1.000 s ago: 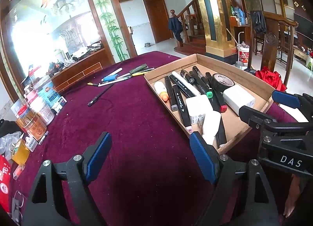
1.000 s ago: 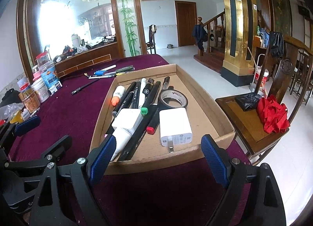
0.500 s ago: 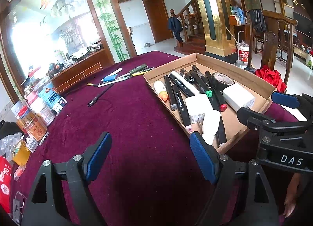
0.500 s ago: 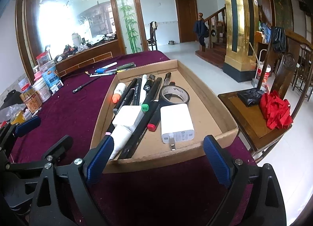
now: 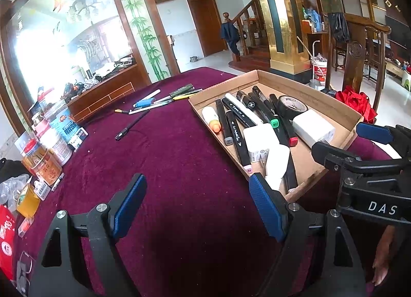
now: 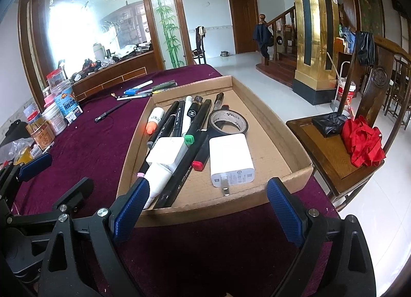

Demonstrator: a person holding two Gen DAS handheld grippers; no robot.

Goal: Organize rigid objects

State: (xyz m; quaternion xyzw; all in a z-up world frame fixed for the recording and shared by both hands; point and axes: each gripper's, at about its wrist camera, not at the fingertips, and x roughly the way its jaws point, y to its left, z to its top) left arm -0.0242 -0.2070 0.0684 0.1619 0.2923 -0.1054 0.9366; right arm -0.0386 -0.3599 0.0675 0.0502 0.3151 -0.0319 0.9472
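Note:
A shallow cardboard tray (image 6: 259, 114) (image 5: 331, 101) lies on the purple tablecloth. It holds several black markers (image 6: 197, 127), a white charger (image 6: 231, 159), a second white adapter (image 6: 167, 151), a tape roll (image 6: 228, 122), a white tube (image 6: 158, 177) and an orange-tipped glue bottle (image 6: 153, 123). My right gripper (image 6: 206, 203) stands open just before the tray's near wall, with nothing between its fingers. My left gripper (image 5: 197, 199) is open over bare cloth to the left of the tray. Loose pens (image 5: 156, 100) and a black pen (image 5: 132, 124) lie farther back on the cloth.
Jars and small packets (image 5: 48, 142) crowd the table's left edge. A wooden chair (image 6: 331, 148) with a red cloth (image 6: 363, 141) and a black pouch stands off the table's right side. A wooden counter runs behind the table.
The right gripper's fingers have spread slightly wider. Both hands stay where they were and the tray's contents have not shifted.

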